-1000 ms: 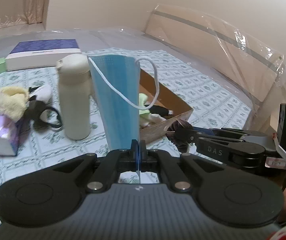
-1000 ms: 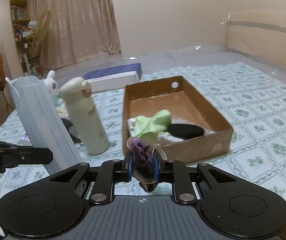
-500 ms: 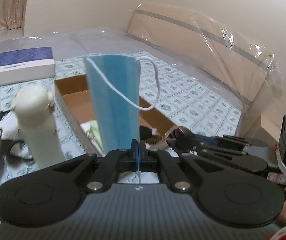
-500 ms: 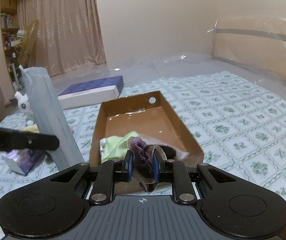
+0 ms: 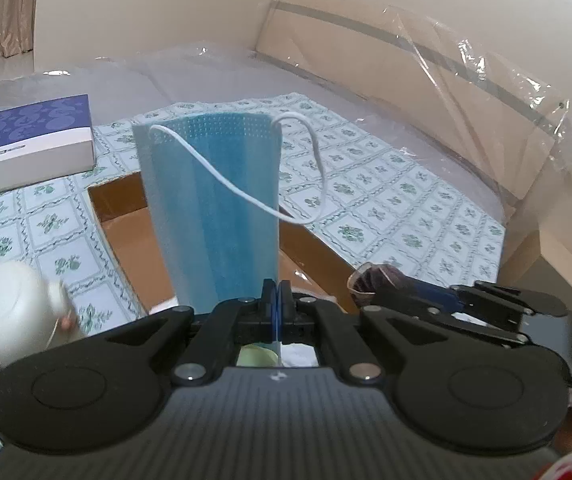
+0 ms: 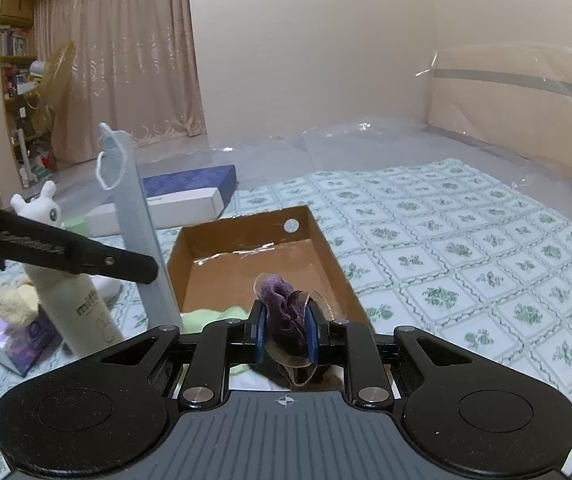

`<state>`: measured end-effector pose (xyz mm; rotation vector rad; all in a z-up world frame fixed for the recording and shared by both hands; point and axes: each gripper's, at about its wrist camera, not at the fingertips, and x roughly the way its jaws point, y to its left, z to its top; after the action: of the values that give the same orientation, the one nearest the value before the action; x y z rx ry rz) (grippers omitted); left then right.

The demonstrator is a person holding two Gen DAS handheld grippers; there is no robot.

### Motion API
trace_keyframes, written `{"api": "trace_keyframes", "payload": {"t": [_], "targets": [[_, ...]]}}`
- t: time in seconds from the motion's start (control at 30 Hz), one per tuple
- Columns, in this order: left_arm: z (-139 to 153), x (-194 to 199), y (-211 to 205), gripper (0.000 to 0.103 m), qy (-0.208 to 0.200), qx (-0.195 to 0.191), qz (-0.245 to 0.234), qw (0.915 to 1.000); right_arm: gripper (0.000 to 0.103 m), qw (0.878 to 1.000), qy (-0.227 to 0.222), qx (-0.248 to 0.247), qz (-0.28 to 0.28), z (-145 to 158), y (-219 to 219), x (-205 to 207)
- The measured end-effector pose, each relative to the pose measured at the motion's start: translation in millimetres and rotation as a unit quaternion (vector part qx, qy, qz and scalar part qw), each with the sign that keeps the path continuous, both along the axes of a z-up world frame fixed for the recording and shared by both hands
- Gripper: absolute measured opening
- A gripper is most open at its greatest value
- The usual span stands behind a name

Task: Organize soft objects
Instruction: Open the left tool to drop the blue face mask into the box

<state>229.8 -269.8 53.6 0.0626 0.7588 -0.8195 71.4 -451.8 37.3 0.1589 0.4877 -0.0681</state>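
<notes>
My left gripper [image 5: 275,292] is shut on a blue face mask [image 5: 222,204], which stands upright above the near part of the brown cardboard box [image 5: 122,192]. In the right wrist view the mask [image 6: 138,224] shows left of the box [image 6: 318,240], held by the left gripper. My right gripper [image 6: 285,332] is shut on a purple scrunchie [image 6: 282,300] over the box's near end. The scrunchie also shows in the left wrist view [image 5: 378,276]. A light green cloth [image 6: 214,314] lies inside the box.
A white bottle [image 6: 82,308] stands left of the box. A purple tissue pack [image 6: 18,336], a yellow plush [image 6: 14,300] and a white bunny toy [image 6: 42,208] lie further left. A blue and white flat box [image 6: 190,196] lies behind. A plastic-wrapped headboard [image 5: 426,80] stands at the right.
Both grippers have moved forward over the cardboard box, each still holding its object. The bottle has slid to the lower left of the left wrist view.
</notes>
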Motion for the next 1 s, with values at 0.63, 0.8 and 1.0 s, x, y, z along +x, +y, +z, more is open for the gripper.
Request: {"api": "trace_keyframes", "payload": {"t": [0.63, 0.8, 1.0], "targets": [[-30, 53, -23, 0.013, 0.015, 0.030, 0.057, 0.9978, 0.020, 1.000, 0.023, -0.003, 0.003, -20, -16, 44], [-27, 30, -12, 0.015, -0.002, 0.024, 0.059, 0.9980, 0.020, 1.000, 0.023, 0.005, 0.001, -23, -20, 52], [-29, 12, -6, 0.016, -0.016, 0.027, 0.059, 0.9978, 0.021, 1.000, 0.013, 0.024, 0.011, -22, -24, 62]]}}
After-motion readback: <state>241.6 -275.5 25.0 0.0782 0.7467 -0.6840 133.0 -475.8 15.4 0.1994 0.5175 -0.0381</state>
